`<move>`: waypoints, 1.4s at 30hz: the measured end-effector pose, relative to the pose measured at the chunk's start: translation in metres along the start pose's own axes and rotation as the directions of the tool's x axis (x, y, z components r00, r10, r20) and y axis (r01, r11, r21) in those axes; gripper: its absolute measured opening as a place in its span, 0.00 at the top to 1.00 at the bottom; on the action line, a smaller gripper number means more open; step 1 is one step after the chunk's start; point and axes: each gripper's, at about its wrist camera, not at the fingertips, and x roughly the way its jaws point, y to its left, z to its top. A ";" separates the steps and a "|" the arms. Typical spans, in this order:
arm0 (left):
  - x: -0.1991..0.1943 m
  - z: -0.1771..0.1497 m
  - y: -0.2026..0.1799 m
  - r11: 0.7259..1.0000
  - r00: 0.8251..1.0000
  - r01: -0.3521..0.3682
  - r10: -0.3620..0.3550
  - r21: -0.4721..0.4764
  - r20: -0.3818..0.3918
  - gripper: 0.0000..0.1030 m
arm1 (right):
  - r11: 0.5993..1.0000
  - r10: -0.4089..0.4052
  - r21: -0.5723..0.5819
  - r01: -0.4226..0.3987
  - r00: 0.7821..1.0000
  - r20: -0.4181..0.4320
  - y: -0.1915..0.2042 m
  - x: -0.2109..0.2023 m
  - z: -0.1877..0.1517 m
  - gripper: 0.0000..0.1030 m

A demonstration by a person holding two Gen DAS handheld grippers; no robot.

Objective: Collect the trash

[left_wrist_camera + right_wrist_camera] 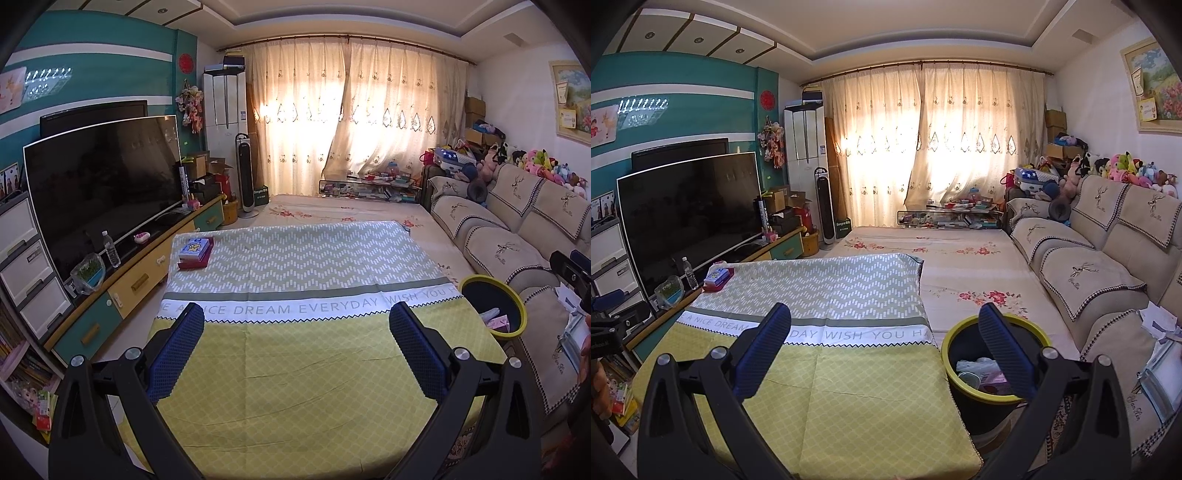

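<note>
Behind rt gripper [884,334]: bin [964,397] part-hidden.

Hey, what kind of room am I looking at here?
Most likely a home living room: a large television on a low cabinet, a covered sofa topped with plush toys, and curtains across the window.

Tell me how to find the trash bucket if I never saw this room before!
Start at the long beige sofa on the right, then look down at the floor between it and the table with the green and yellow cloth. There stands the bucket, round and black with a bright yellow rim. It is the only round container there, and wrappers already lie inside.
</note>
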 end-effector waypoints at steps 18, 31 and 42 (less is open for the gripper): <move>0.001 0.001 -0.001 1.000 1.000 -0.001 0.001 0.004 -0.004 0.04 | 1.000 0.007 0.007 -0.007 1.000 -0.007 0.002 0.004 -0.001 0.06; 0.003 0.001 -0.006 1.000 1.000 -0.001 0.001 0.009 -0.004 0.04 | 1.000 0.013 0.007 -0.013 1.000 -0.013 0.004 0.007 -0.002 0.06; 0.004 0.000 -0.010 1.000 1.000 0.012 -0.012 0.015 -0.006 0.04 | 1.000 0.014 0.009 -0.014 1.000 -0.014 0.004 0.007 -0.002 0.06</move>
